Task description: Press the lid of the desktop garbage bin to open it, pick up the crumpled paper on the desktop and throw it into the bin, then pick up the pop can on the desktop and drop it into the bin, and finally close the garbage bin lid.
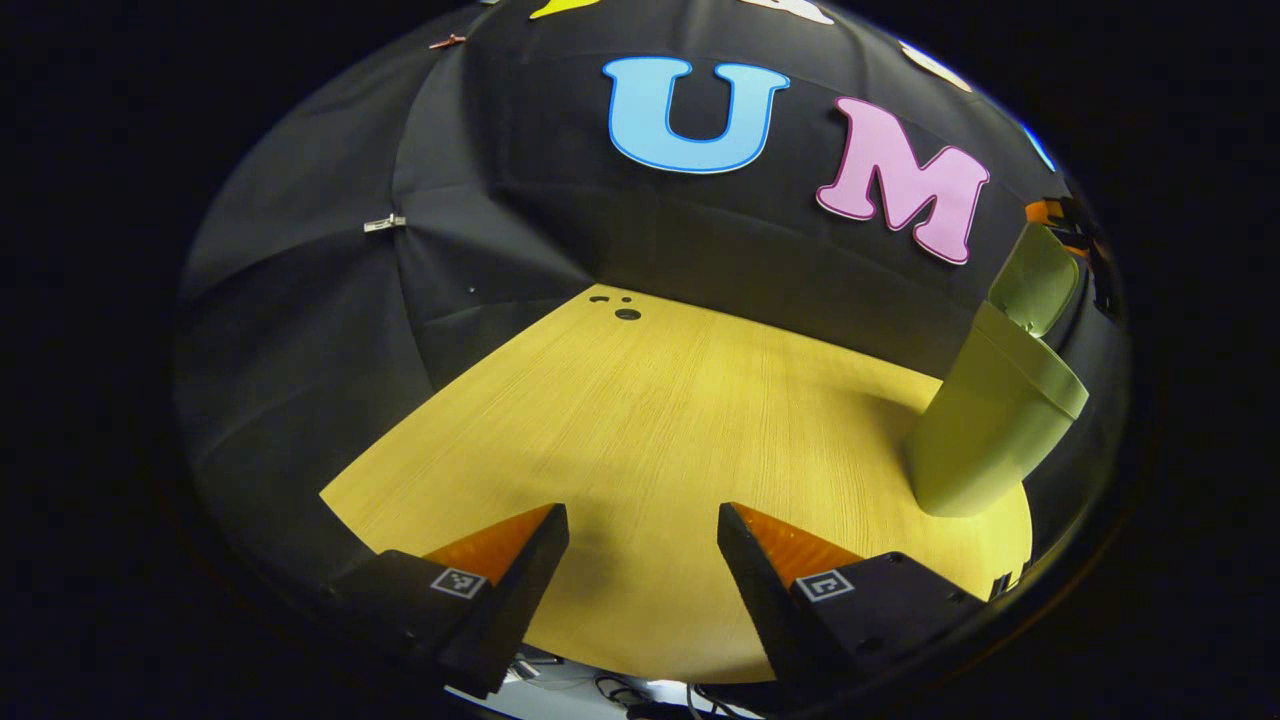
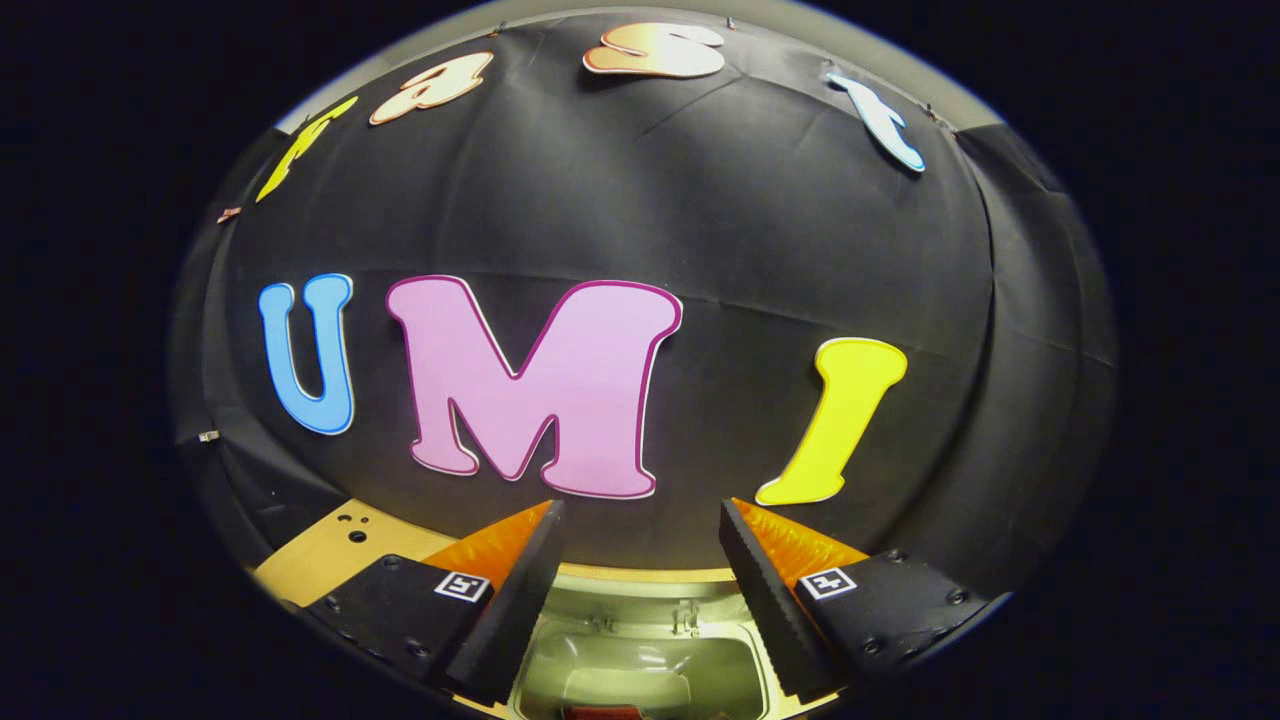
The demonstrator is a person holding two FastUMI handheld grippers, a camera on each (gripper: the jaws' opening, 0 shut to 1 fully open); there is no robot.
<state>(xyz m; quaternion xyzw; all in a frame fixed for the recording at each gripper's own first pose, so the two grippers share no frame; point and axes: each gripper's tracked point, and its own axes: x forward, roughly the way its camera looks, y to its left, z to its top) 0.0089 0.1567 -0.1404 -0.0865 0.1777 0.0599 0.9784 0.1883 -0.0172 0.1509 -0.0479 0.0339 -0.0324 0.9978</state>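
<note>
Right gripper (image 2: 640,560) hovers above the open bin (image 2: 640,665), fingers apart, nothing between them; something reddish lies inside directly below, possibly the can. Left gripper (image 1: 643,560) spread, empty, over bare tabletop (image 1: 650,420); bin (image 1: 985,420) stands to its right, lid (image 1: 1035,280) raised. Judged: only lid closing remains; next, press lid down.

A pale wood-grain counter (image 1: 640,420) runs back to the booth's black cloth wall (image 1: 330,300), with three small dark holes (image 1: 626,313) near its far edge. A metal clip (image 1: 384,223) pins the cloth along a seam. Beneath the counter's near edge, cables (image 1: 620,690) lie on a light floor.

In the right gripper view, a corner of the same counter (image 2: 320,555) meets the cloth wall (image 2: 700,200).
</note>
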